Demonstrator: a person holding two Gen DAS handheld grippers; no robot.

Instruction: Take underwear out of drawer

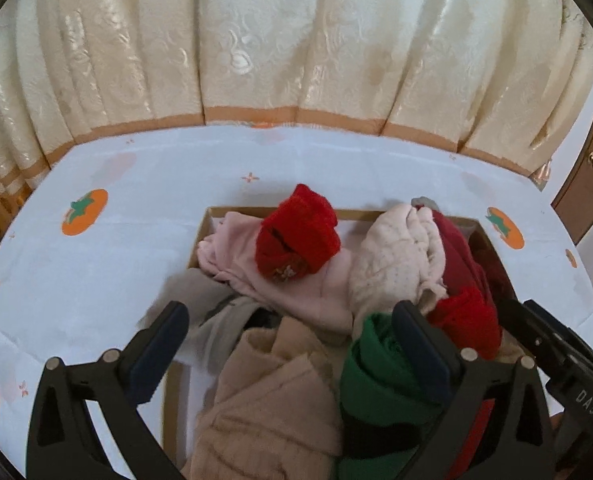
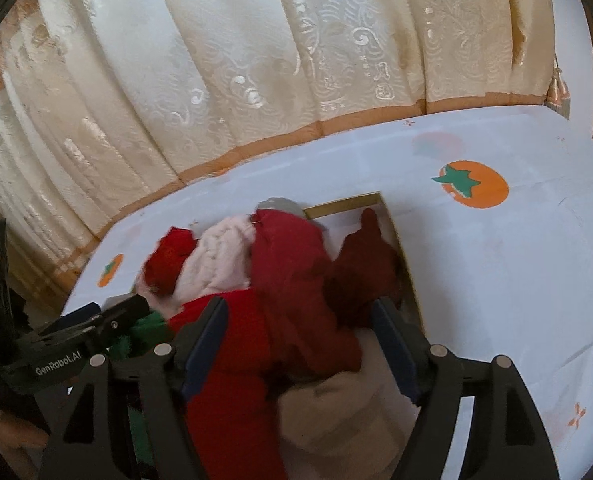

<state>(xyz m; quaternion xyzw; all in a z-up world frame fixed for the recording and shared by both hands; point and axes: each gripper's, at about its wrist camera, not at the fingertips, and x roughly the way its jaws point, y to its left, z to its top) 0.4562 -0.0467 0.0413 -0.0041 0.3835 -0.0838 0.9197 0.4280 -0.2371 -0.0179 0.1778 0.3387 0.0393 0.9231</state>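
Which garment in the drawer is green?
Only the green roll, at the drawer's near end beside the beige garment. It sits against the left gripper's right finger; the others are red, pink, cream or beige.

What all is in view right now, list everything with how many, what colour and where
drawer: one, tan cardboard-like tray, on the tablecloth, centre.
clothes pile: count unclear; pink, cream, bright red, dark red, green, beige, grey; heaped in and spilling over the drawer.
red knit piece: one, atop the pink garment, far left of the pile.
tablecloth: one, white with orange fruit prints, under the drawer.
curtain: cream with orange hem, behind.
left gripper: black, open over the beige and green clothes.
right gripper: black, open around the red garment.
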